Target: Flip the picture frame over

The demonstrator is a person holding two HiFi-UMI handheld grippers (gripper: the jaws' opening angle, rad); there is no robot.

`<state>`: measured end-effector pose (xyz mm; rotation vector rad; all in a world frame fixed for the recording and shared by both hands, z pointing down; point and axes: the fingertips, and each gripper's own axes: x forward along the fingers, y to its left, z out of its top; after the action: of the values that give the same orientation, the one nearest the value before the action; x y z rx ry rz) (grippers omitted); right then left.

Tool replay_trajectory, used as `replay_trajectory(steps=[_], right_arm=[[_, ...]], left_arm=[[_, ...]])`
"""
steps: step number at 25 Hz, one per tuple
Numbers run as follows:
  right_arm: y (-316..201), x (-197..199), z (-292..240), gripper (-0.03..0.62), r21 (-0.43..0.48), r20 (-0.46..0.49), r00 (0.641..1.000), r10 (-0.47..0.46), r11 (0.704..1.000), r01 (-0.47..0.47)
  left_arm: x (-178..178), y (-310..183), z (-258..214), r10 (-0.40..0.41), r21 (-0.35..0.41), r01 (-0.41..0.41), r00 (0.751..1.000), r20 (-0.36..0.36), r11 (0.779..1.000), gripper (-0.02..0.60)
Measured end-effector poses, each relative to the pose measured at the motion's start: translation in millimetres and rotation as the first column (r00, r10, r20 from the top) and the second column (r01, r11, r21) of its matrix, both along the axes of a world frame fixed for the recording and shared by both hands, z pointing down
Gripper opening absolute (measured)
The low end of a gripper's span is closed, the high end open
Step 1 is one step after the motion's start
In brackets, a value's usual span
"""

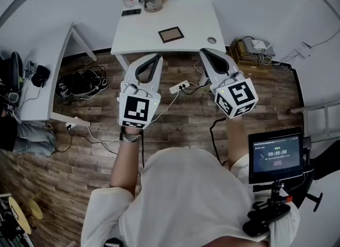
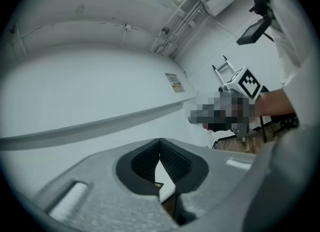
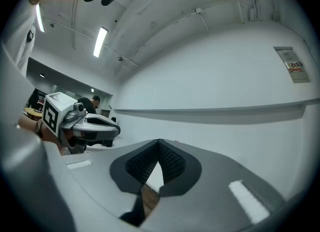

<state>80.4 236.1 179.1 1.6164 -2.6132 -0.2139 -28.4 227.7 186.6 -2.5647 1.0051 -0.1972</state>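
– Bearings first: where does the picture frame point(image 1: 171, 34) lie from our left claw point(image 1: 155, 59) and our right claw point(image 1: 205, 53)?

– It lies flat on the white desk point(image 1: 196, 20), ahead of both claws and between the lines they point along. It is well apart from either tip. Both claws hang over the floor, short of the desk's near edge.

– Which one do we count as nearer?

– The left, by a little, as we judge it. The frame sits slightly to the left of the midpoint between the two tips.

– And its long axis?

– It runs across our view, side to side, with the right end turned slightly away from us. One long edge faces us.

– How do our claws stand?

– Both are pressed together with nothing between the pads. Each gripper view shows this plainly.

– Which face of the frame is up?

– We cannot tell. We see only a dark border round a brown panel.
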Motion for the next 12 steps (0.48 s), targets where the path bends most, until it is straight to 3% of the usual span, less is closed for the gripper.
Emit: replay_trajectory(steps=[12], right_arm=[[3,3,6,0.002,0.0,0.037,0.999,-0.005,1.0,0.005]], left_arm=[[-10,3,17,-0.027,-0.033,0.027,1.0,-0.004,0.999,0.002]])
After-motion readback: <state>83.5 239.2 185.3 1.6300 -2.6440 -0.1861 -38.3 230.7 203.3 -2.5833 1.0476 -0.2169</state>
